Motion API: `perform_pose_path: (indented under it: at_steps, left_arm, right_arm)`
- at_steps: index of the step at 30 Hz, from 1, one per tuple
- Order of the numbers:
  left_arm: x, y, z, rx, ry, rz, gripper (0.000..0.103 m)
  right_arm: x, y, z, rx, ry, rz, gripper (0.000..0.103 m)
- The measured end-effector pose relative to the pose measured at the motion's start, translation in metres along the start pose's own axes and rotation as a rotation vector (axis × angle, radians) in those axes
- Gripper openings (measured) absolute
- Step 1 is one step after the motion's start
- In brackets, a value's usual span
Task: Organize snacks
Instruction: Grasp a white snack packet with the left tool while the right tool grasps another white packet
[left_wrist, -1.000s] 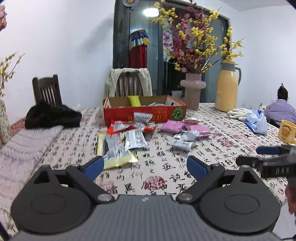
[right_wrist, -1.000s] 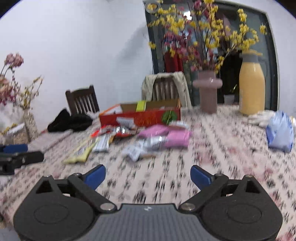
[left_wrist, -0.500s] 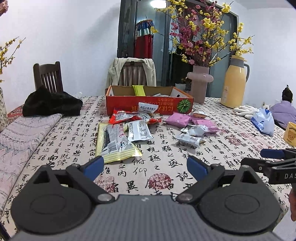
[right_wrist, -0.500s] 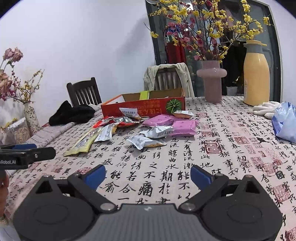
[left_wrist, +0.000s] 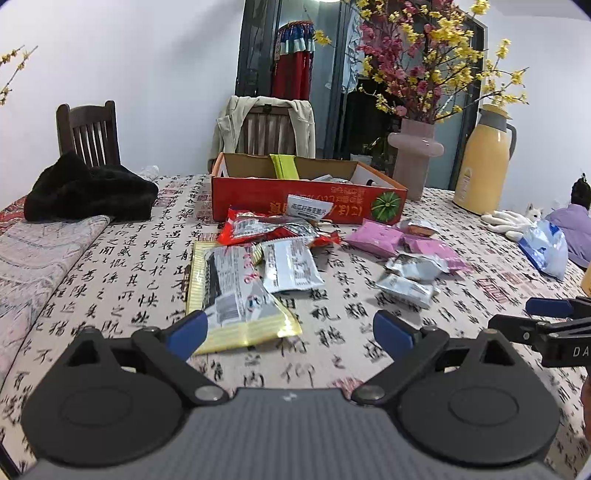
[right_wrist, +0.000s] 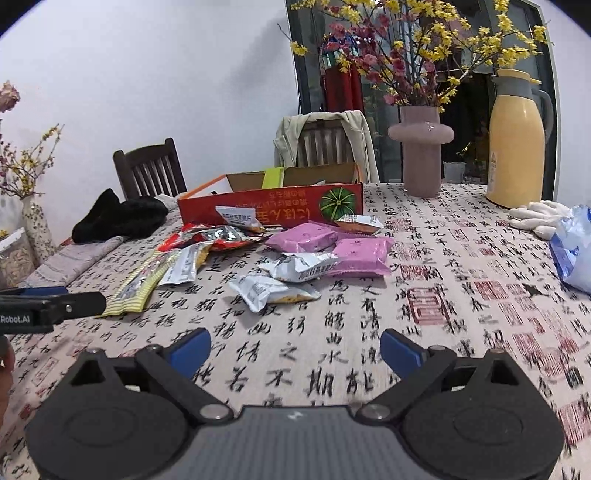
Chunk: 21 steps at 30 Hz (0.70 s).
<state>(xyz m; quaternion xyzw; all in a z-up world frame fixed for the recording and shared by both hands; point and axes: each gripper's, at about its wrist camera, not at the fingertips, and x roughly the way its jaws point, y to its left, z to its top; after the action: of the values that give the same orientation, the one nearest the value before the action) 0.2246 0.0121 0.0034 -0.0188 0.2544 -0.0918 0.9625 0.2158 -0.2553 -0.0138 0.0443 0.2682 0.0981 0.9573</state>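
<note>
Both grippers, left gripper (left_wrist: 288, 328) and right gripper (right_wrist: 295, 345), have moved closer to the scattered foil snack packets (left_wrist: 258, 266), jaws apart and empty; picking for the red cardboard box (left_wrist: 306, 197) looks imminent.

Snack packets lie scattered flat on the desk before an open red box (left_wrist: 295, 199): a yellow pack (left_wrist: 236, 295), red wrappers (left_wrist: 266, 229), two pink packs (right_wrist: 332, 243), and silver pouches (right_wrist: 273, 288).
</note>
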Motion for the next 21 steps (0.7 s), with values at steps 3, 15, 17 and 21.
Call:
perform_pose_path:
  at_steps: [3, 15, 17, 21]
  left_arm:
    - [0.015, 0.007, 0.008, 0.003, 0.014, 0.013, 0.098]
    - [0.08, 0.011, 0.046, 0.008, 0.093, -0.079, 0.08]
    - [0.093, 0.006, 0.051, 0.017, 0.109, -0.092, 0.078]
    - [0.118, -0.001, 0.056, 0.045, 0.142, -0.09, 0.078]
  right_arm:
    - [0.015, 0.001, 0.011, -0.005, 0.014, 0.002, 0.096]
    - [0.083, 0.021, 0.041, -0.011, 0.113, 0.035, 0.082]
    - [0.086, 0.018, 0.047, -0.006, 0.102, 0.007, 0.082]
    - [0.083, 0.011, 0.059, -0.064, 0.043, -0.066, 0.082]
